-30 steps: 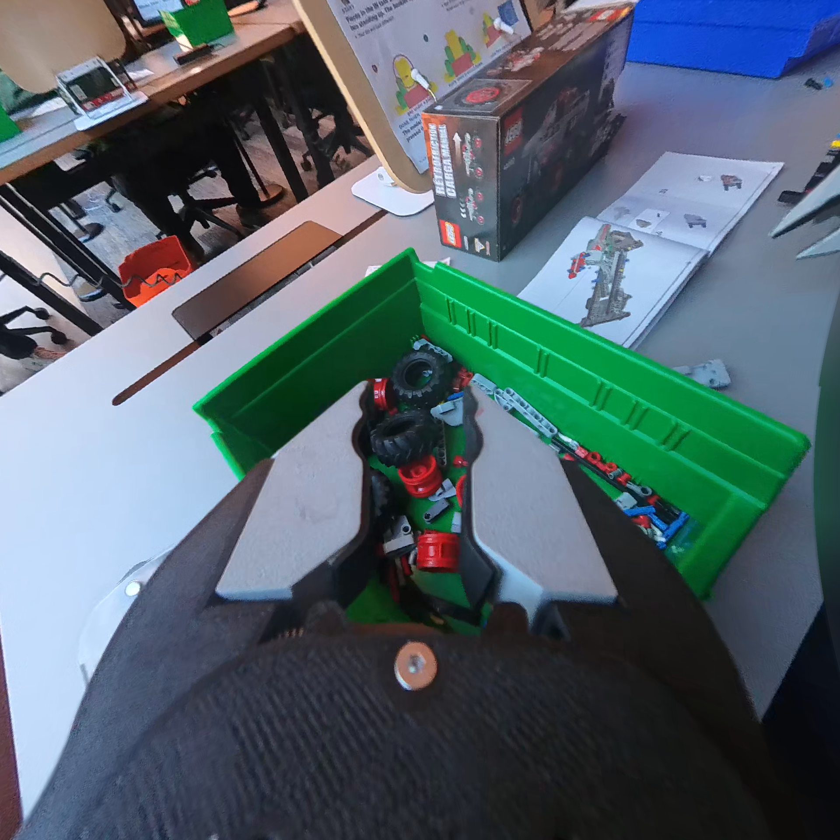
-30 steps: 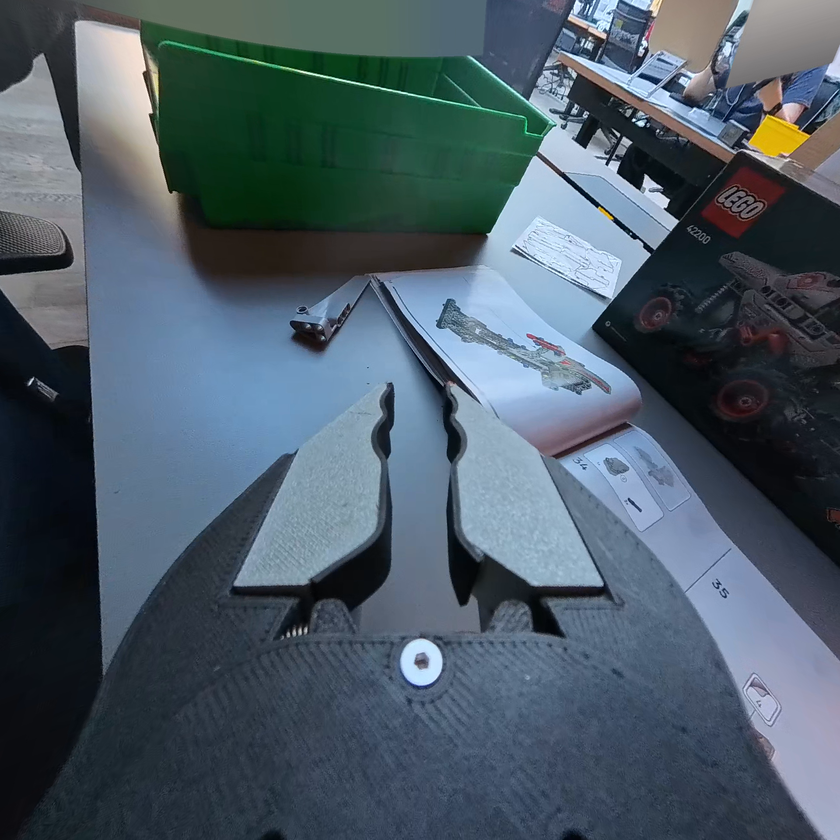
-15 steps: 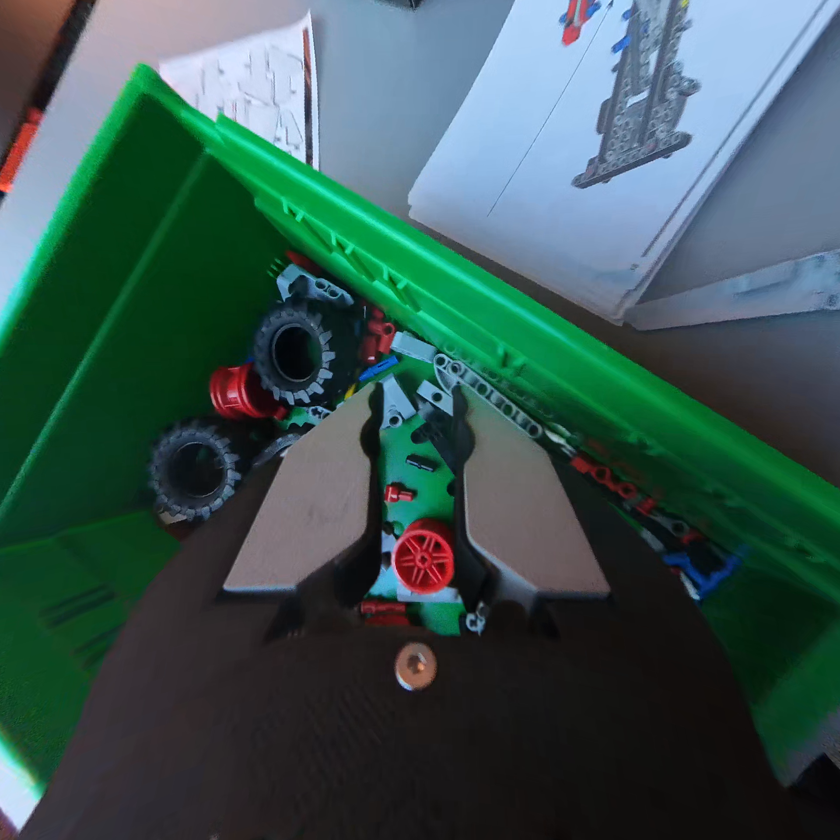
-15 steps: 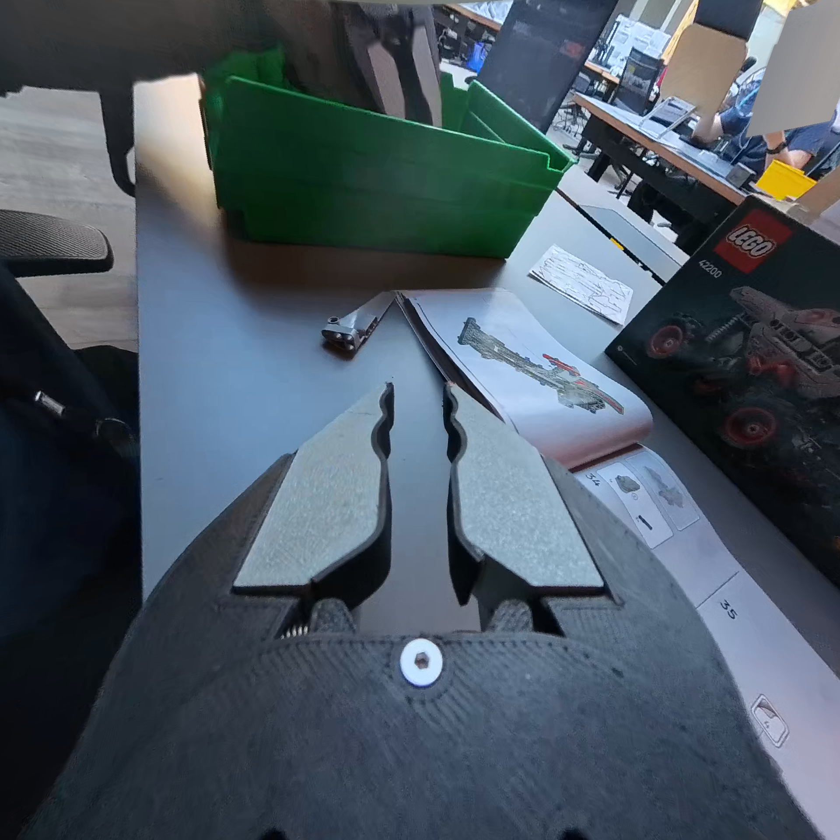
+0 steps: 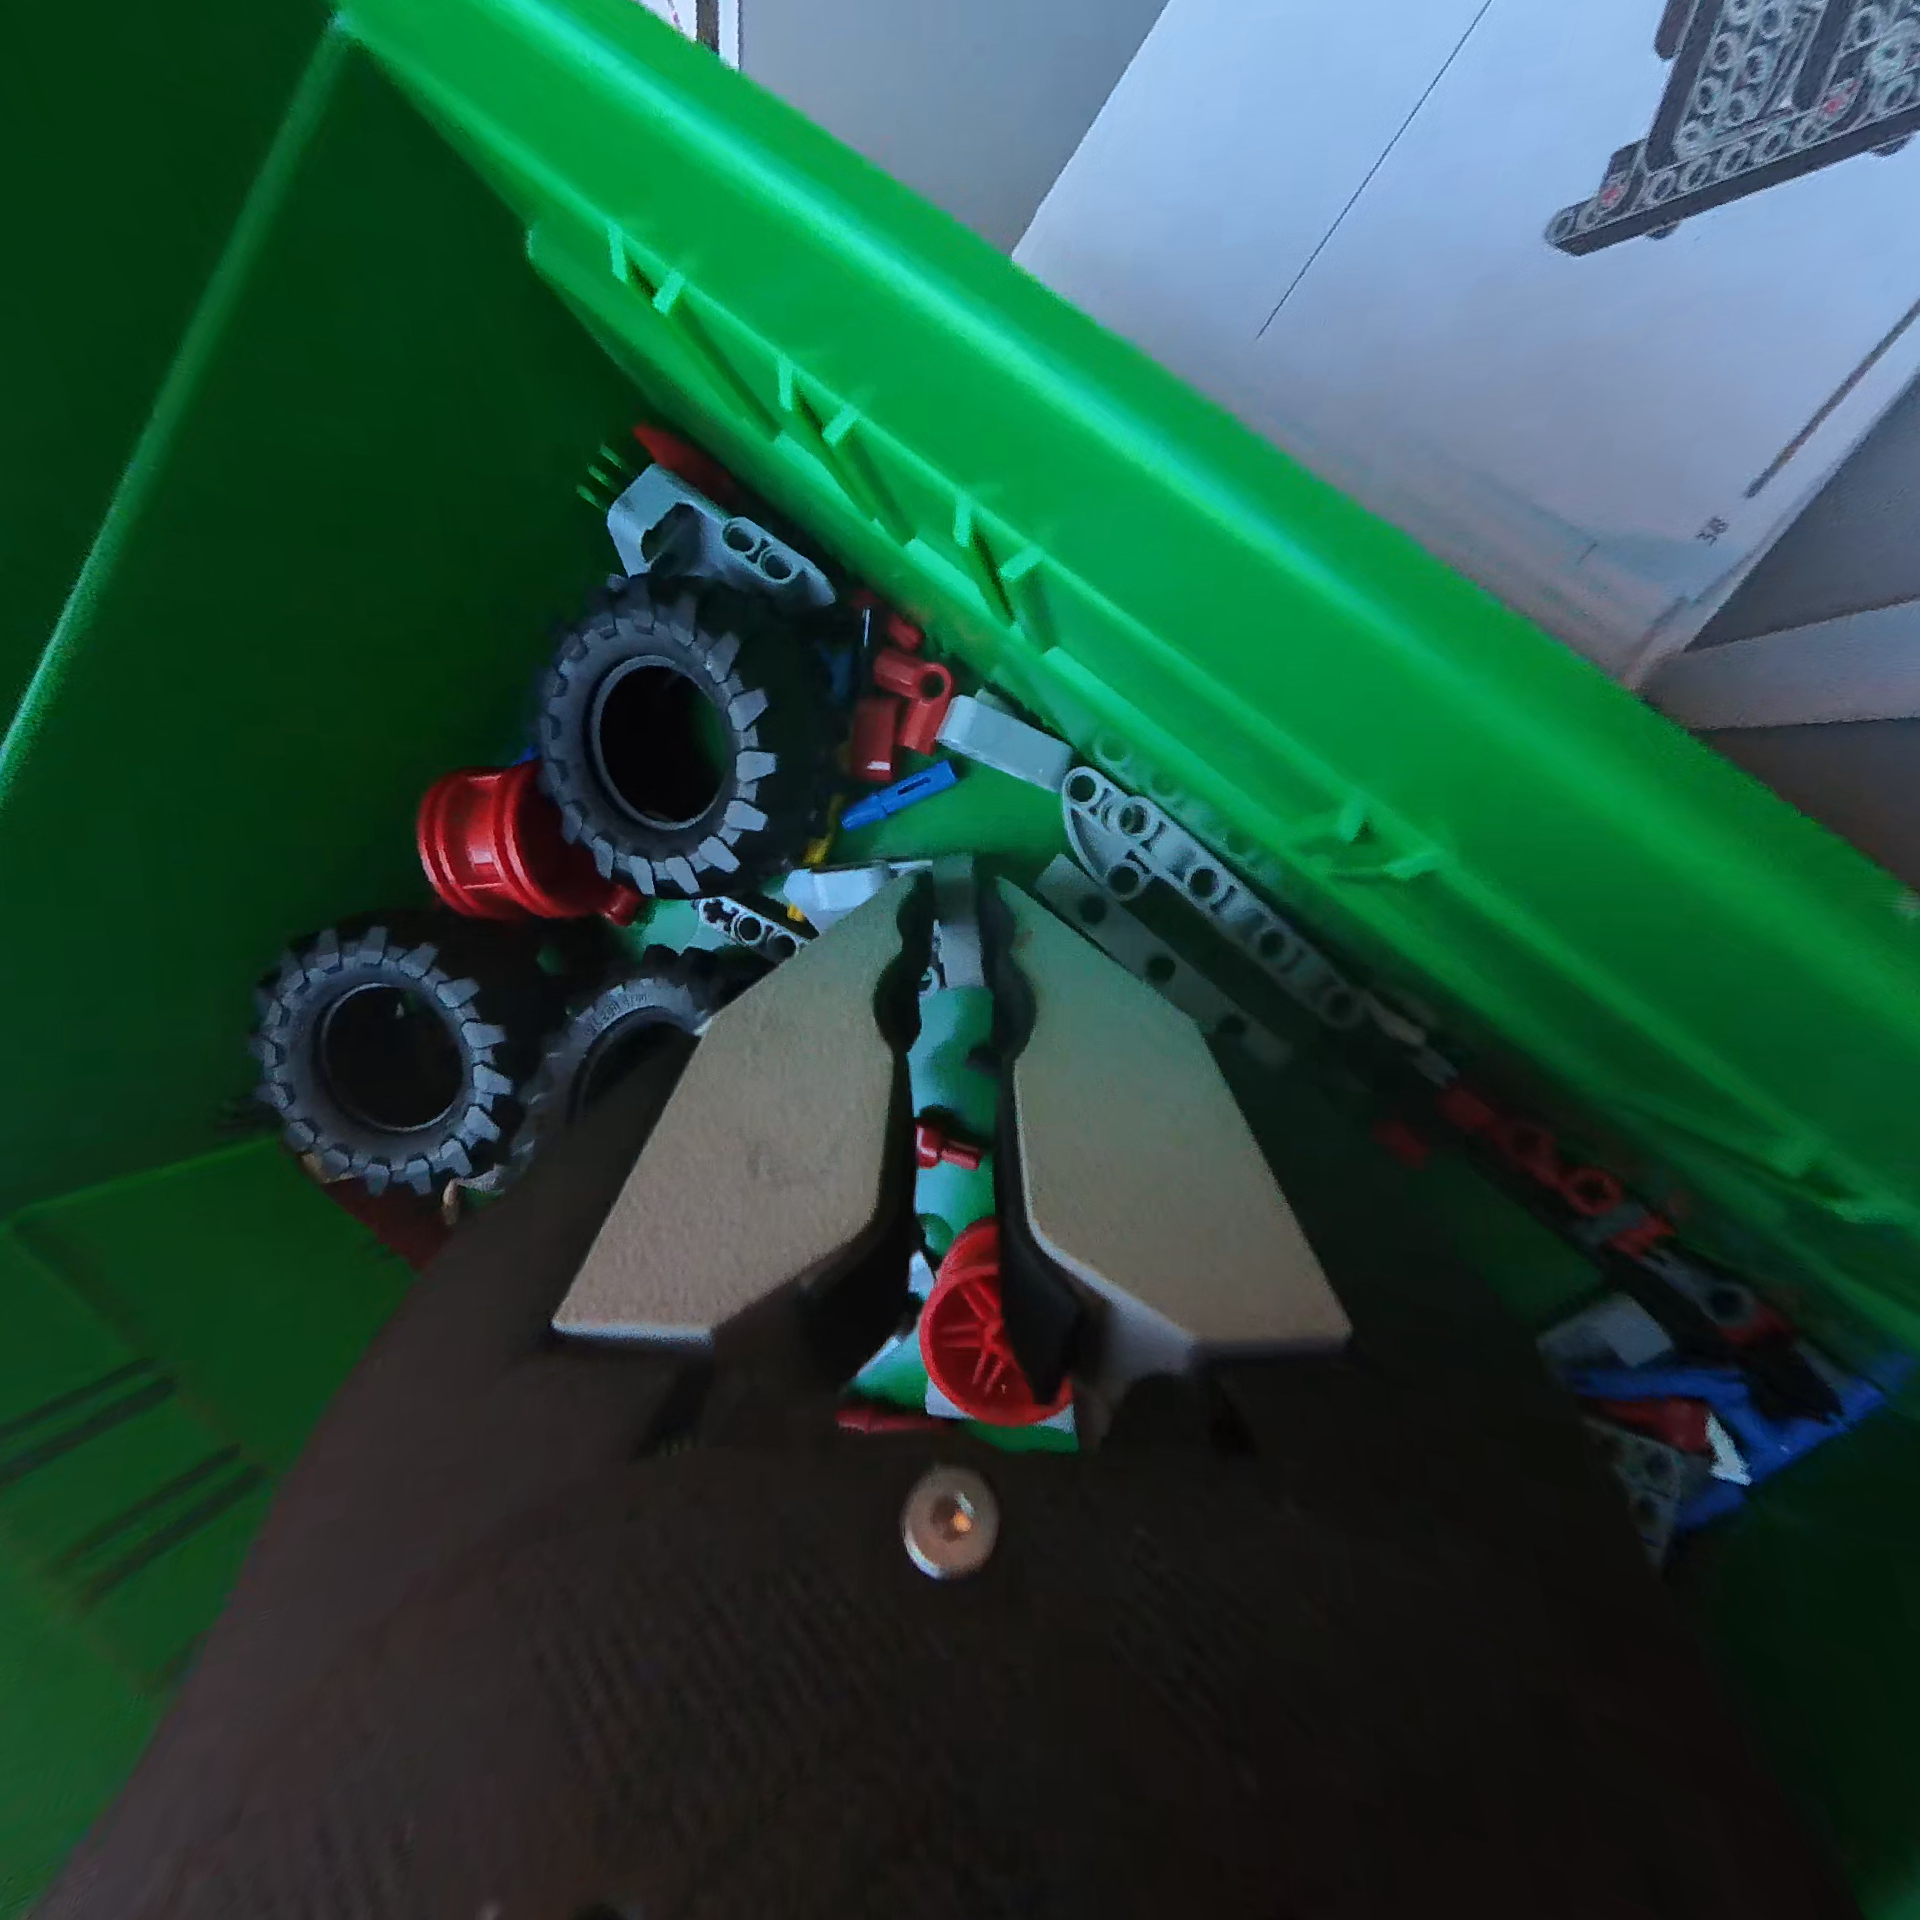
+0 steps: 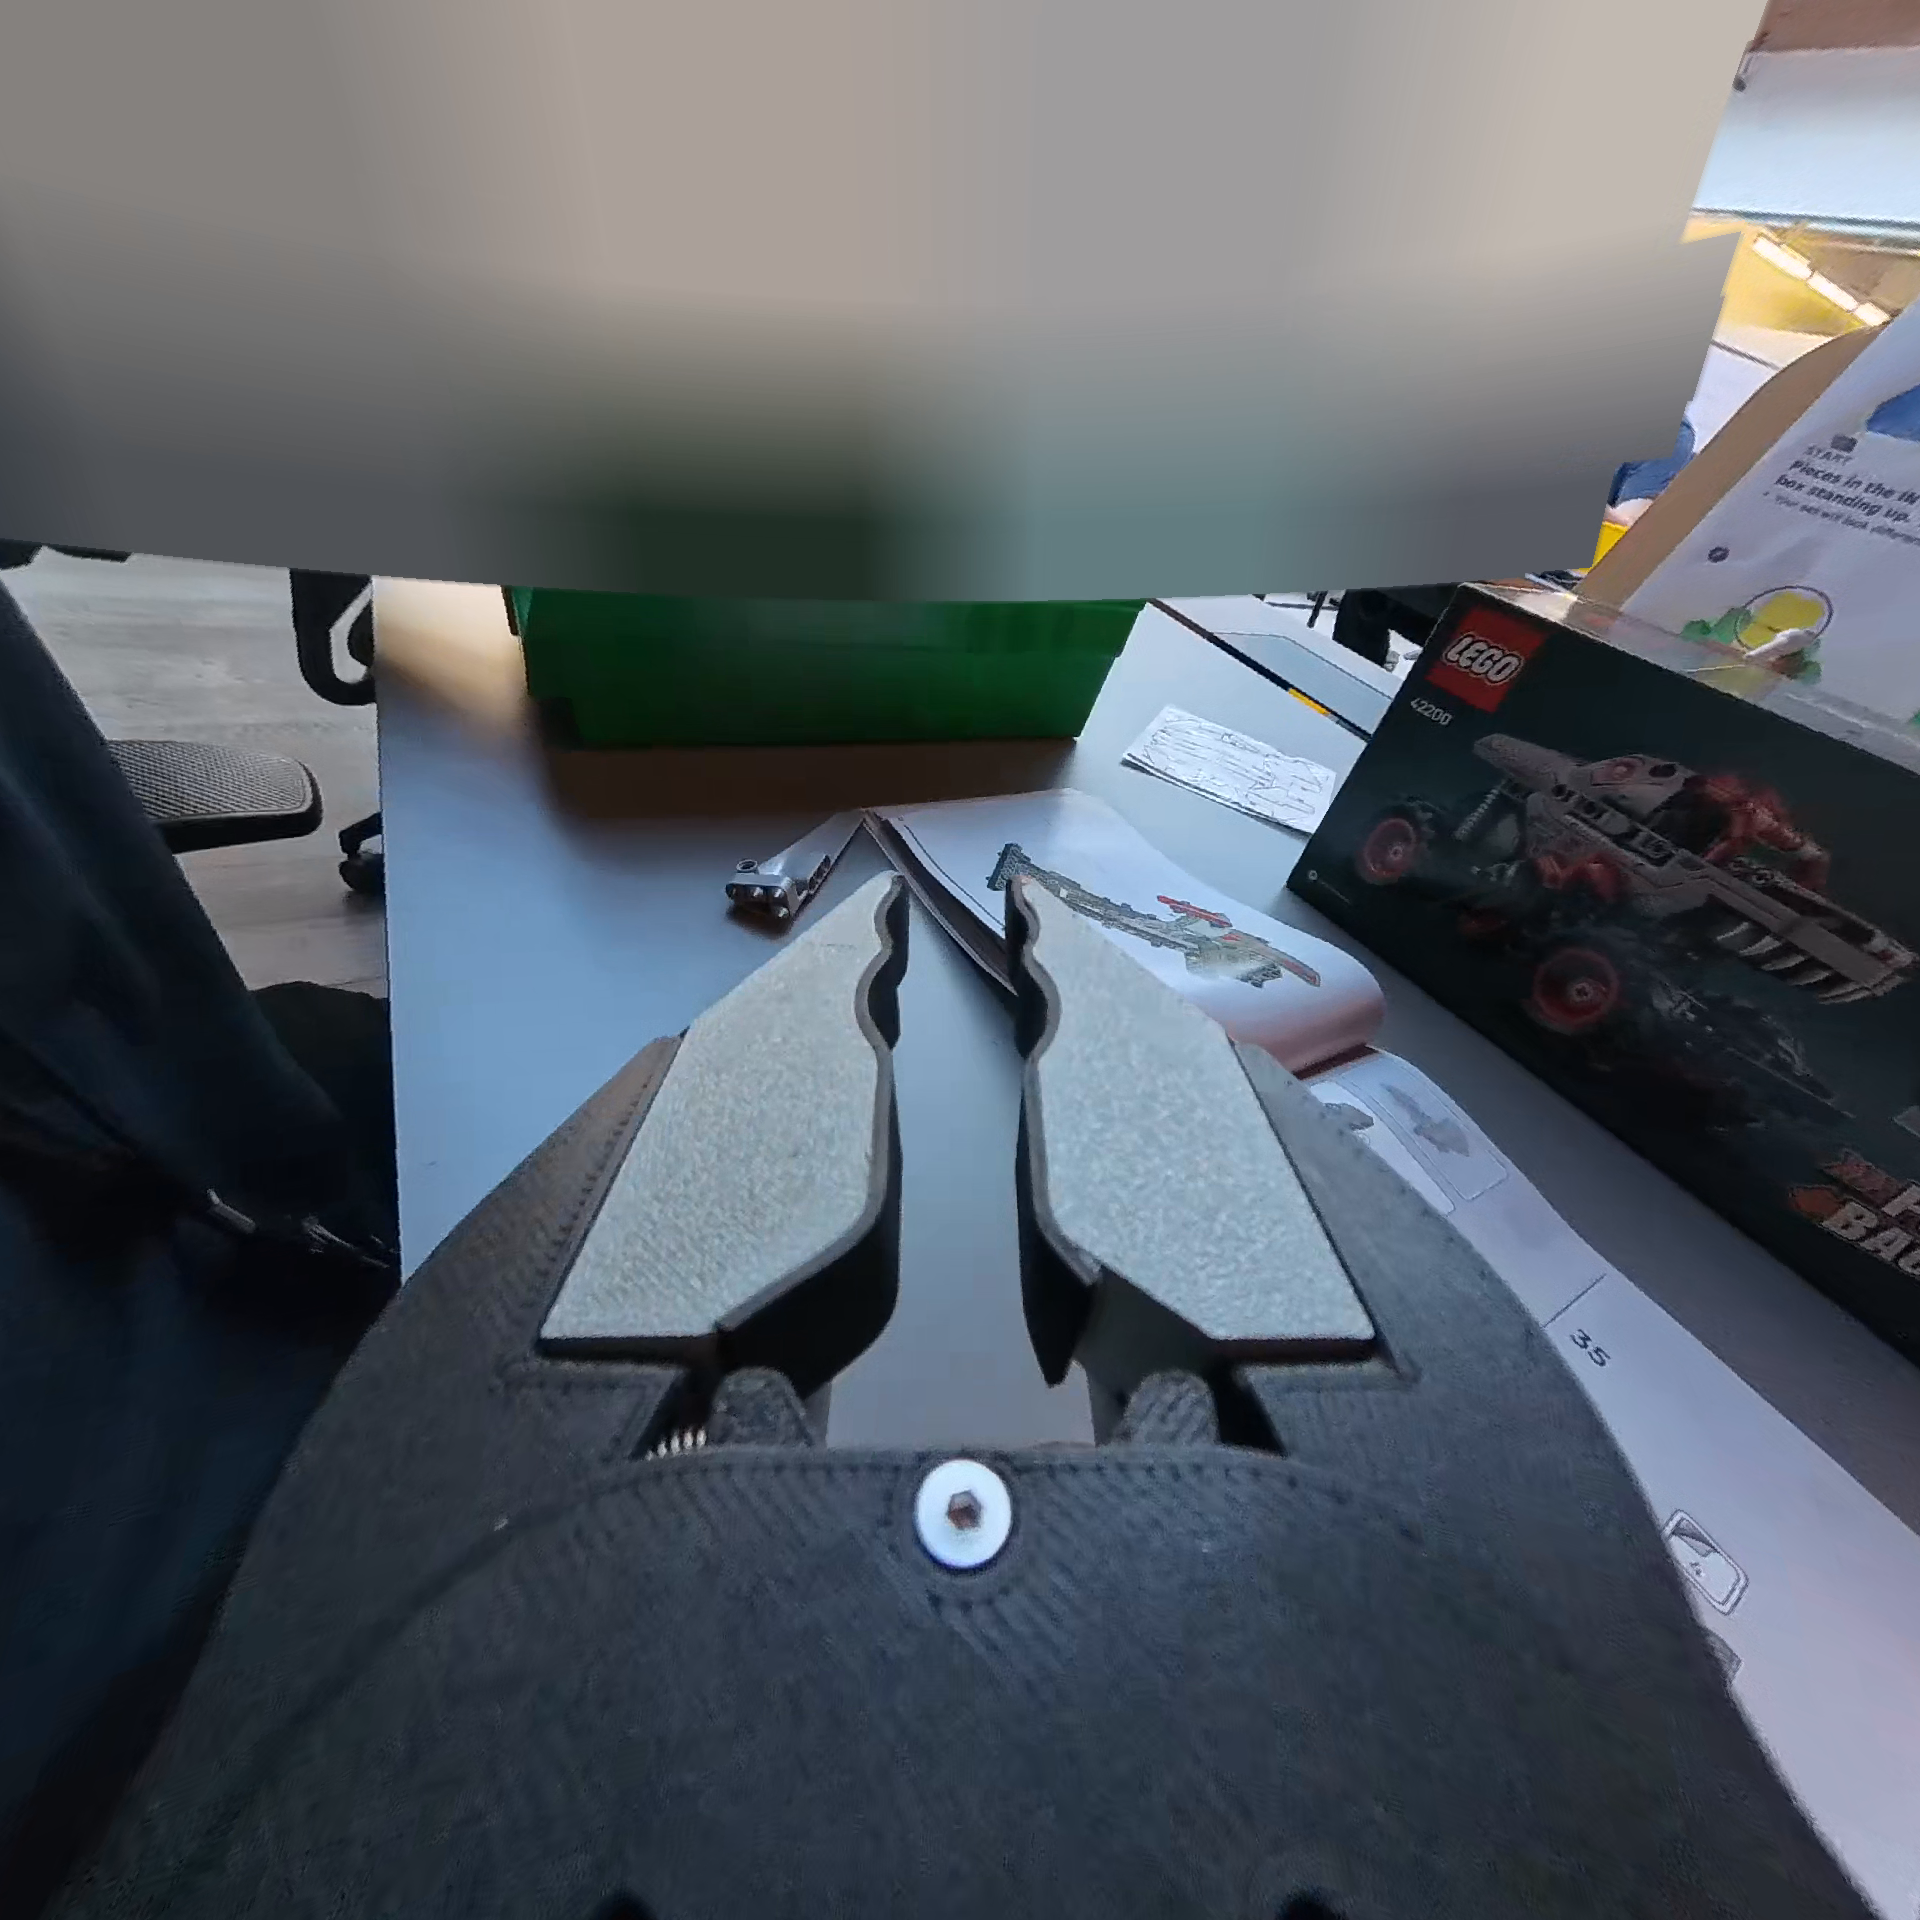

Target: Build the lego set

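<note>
My left gripper is down inside the green bin. Its jaws stand nearly closed on a small grey piece at the tips. Around it lie black tyres, a red hub, a long grey beam and a red wheel low between the fingers. My right gripper hovers over the table, slightly open and empty. A grey Lego part lies just beyond its left fingertip, beside the open instruction booklet.
The Lego box stands at the right and a sticker sheet lies behind the booklet. The bin also shows in the right wrist view, at the far table end. A chair stands off the left edge. The grippers' ends are close to 30 centimetres from one another.
My left gripper dropped deeper into the bin and its jaws narrowed onto the small grey piece. My right gripper tilted up a little and kept the same gap.
</note>
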The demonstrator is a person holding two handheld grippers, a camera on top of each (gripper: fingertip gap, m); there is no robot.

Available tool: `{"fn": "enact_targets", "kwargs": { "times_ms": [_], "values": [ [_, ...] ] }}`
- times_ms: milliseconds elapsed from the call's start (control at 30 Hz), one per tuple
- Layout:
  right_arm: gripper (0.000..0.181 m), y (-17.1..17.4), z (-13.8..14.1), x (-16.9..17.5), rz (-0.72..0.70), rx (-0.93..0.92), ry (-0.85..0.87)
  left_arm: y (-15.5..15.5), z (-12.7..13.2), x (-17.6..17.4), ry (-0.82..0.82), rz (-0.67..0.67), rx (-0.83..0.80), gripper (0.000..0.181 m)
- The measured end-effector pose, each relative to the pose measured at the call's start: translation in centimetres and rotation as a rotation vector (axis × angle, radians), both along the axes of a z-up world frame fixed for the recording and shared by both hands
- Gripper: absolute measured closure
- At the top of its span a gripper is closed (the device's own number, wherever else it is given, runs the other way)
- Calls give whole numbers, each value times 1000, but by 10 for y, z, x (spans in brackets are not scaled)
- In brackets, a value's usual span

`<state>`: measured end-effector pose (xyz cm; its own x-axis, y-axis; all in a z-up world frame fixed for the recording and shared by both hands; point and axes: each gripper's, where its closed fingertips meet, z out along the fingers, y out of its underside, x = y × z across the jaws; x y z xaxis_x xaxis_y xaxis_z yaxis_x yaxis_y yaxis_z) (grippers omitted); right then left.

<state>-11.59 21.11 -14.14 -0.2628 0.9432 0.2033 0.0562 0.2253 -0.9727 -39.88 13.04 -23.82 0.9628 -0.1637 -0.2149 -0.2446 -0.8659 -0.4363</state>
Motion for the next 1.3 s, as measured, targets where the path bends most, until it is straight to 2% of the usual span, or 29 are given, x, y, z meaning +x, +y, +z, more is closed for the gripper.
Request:
{"fn": "enact_targets", "kwargs": {
  "times_ms": [33,133,300,500,600,667,733,767,800,867,967,1067,1200,1300],
  "values": [
    [167,0,0,0,1,2,1,-1,0,-1,11,4,0,175],
    [167,-1,-1,0,0,15,-1,-6,9,-9,79,26,25,175],
    [167,-1,0,1,0,15,3,-14,34,-11,59,48,104,175],
    [168,1,-4,-3,-15,20,-19,-21,54,2,182,-32,215,175],
    [167,0,-6,-5,-17,31,-26,-22,80,4,436,-77,342,175],
    [167,0,-7,-7,-7,18,-32,-21,106,17,668,-144,451,175],
    [163,-3,-7,-15,27,-44,-58,-21,122,38,893,-239,478,175],
    [155,-8,-6,-20,62,-98,-79,-19,130,55,995,-309,500,176],
    [155,-16,-1,-25,105,-148,-90,-15,135,74,1067,-373,522,176],
    [161,-31,18,-35,169,-213,-76,-6,134,119,1091,-493,543,176],
    [153,-52,43,-38,248,-267,-100,8,122,188,1101,-665,554,177],
    [151,-49,45,-22,204,-256,-117,24,85,251,952,-777,567,176],
    [158,-9,24,19,-26,-162,-79,63,55,269,983,-735,556,176],
    [151,10,-5,36,-93,-239,-183,86,49,283,1019,-808,588,176]
  ]
}}
